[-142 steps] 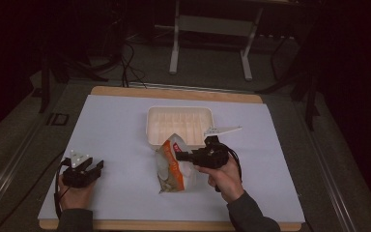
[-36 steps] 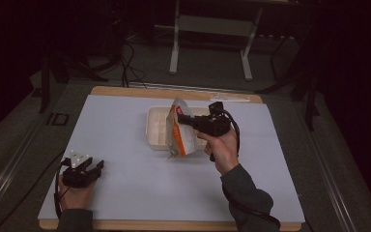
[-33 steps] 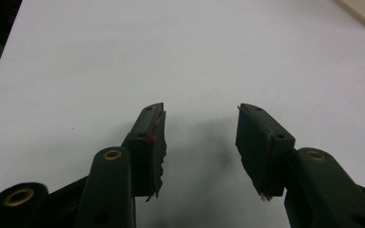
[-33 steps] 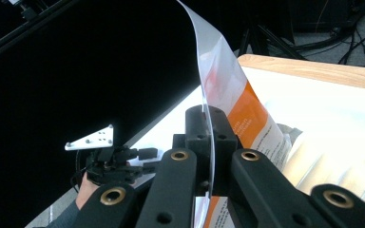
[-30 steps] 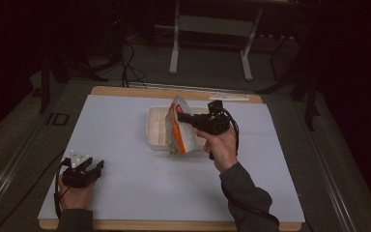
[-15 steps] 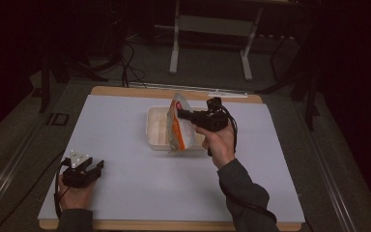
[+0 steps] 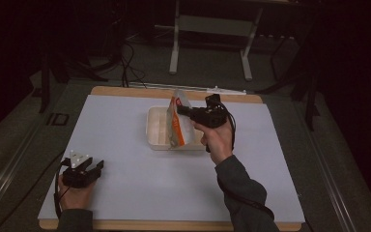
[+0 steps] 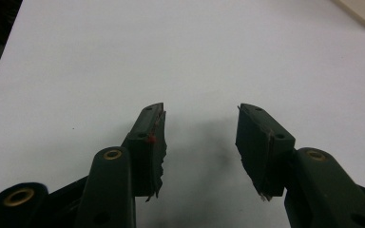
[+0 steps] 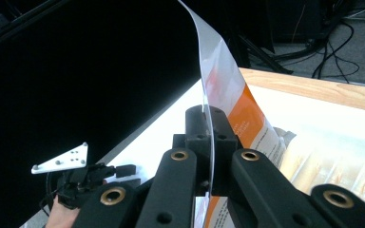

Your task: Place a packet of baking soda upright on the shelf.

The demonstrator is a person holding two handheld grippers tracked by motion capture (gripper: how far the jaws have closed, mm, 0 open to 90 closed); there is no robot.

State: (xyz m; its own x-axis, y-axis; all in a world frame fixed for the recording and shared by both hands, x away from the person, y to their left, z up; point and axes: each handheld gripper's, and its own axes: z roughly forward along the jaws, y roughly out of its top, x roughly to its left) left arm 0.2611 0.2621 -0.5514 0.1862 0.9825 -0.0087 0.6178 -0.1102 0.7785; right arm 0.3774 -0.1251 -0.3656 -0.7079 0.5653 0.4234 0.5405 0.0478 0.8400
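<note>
An orange and white snack bag (image 7: 178, 121) hangs tilted over the cream plastic tray (image 7: 157, 131) in the middle of the table. My right gripper (image 7: 182, 111) is shut on the bag's edge, and in the right gripper view the thin bag (image 9: 228, 90) is pinched between the closed jaws (image 9: 208, 142). Near the table's front left corner my left gripper (image 7: 95, 166) rests low on the white surface. Its jaws stand apart with nothing between them (image 8: 200, 137).
The white mat (image 7: 125, 183) covers a wood-edged table (image 7: 125, 91). A corner of the tray (image 8: 361, 9) shows far off in the left gripper view. A metal stand (image 7: 210, 24) and cables lie on the dark floor beyond the table.
My right gripper lifted the bag off the mat at the front, carried it back over the tray, and has kept raising and tilting it. The left gripper has stayed still.
</note>
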